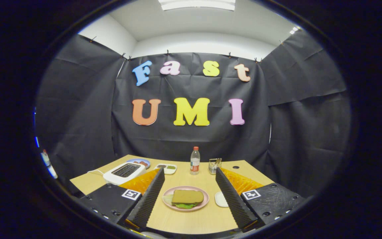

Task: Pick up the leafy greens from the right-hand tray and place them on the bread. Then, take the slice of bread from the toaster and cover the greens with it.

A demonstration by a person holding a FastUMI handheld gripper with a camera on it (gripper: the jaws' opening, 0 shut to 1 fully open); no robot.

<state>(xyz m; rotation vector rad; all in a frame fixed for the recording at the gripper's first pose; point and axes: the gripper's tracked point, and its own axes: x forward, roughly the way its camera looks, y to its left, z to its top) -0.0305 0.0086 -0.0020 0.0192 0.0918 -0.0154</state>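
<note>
Hand-held gripper [189, 196]: we see its fingers spread wide, holding nothing.
Bread [187, 196]: brown slice, lying flat on the greens [184, 205], long axis running across between the fingers.
Plate [201, 205]: pink, on the surface [184, 220], carrying the stack.
Toaster [124, 172]: white, beyond the left finger.

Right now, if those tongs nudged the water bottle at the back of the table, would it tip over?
Probably, if pushed high up: the bottle stands tall and narrow on the table, so its footing looks small. Its clear plastic suggests it is light, and likely to slide or roll once down. The tongs are open and well short of it.
</note>
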